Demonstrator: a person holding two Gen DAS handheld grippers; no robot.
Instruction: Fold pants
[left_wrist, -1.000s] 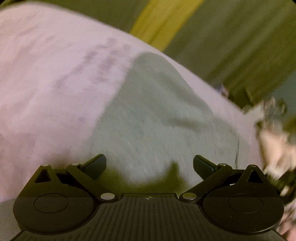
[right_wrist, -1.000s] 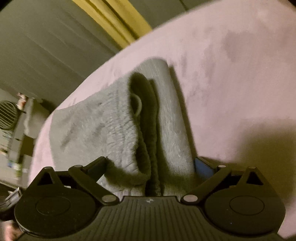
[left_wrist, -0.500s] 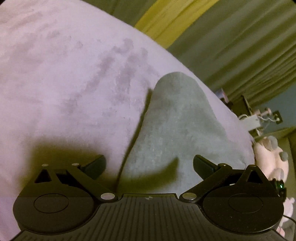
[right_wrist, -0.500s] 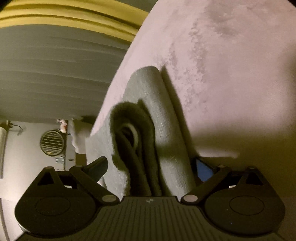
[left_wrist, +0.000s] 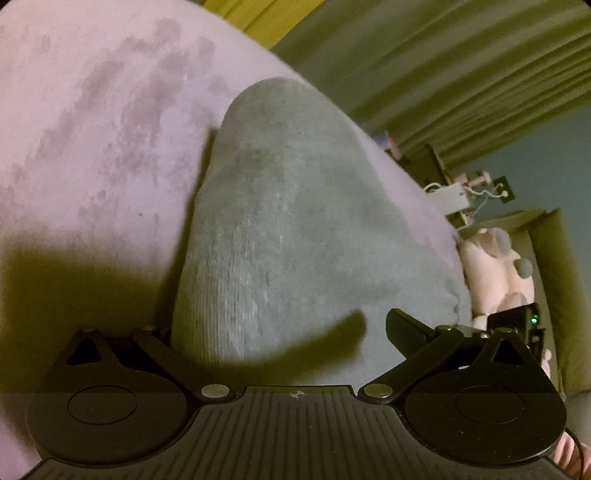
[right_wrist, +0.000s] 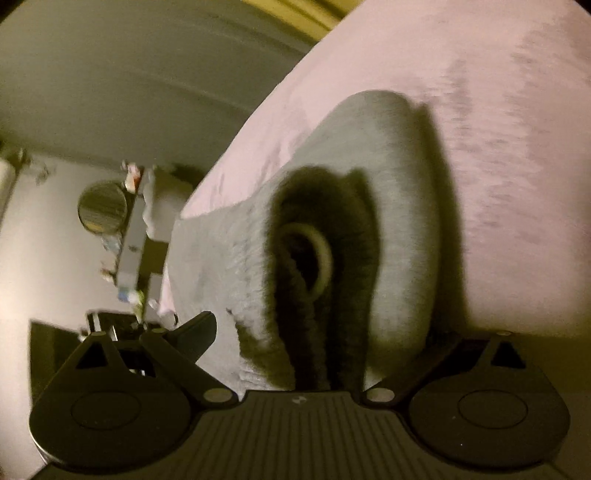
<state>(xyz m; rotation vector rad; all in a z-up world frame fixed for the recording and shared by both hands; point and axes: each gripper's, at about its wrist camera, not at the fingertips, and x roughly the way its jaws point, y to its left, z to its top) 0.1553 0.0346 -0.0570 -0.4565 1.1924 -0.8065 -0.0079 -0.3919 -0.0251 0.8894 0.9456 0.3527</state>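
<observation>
Grey knit pants (left_wrist: 288, 221) lie folded on a pink bedcover (left_wrist: 92, 122). In the left wrist view my left gripper (left_wrist: 288, 328) is open and straddles one end of the fold: the left finger is hidden under the cloth's edge, the right finger (left_wrist: 406, 326) rests on top. In the right wrist view the pants (right_wrist: 399, 229) show their waistband opening with a pale drawstring loop (right_wrist: 321, 254). My right gripper (right_wrist: 317, 332) is open around this end; its left finger (right_wrist: 199, 326) lies on the cloth, its right finger is under the edge.
The pink bedcover (right_wrist: 498, 110) spreads beyond the pants. Olive curtains (left_wrist: 443, 62) hang behind the bed. A plush toy (left_wrist: 495, 266) sits off the bed's right edge. A shelf with a round fan (right_wrist: 103, 210) stands on the left in the right wrist view.
Both grippers have pushed in toward the pants' ends; the cloth now fills more of each view and covers one finger of each gripper. The jaws stay open.
</observation>
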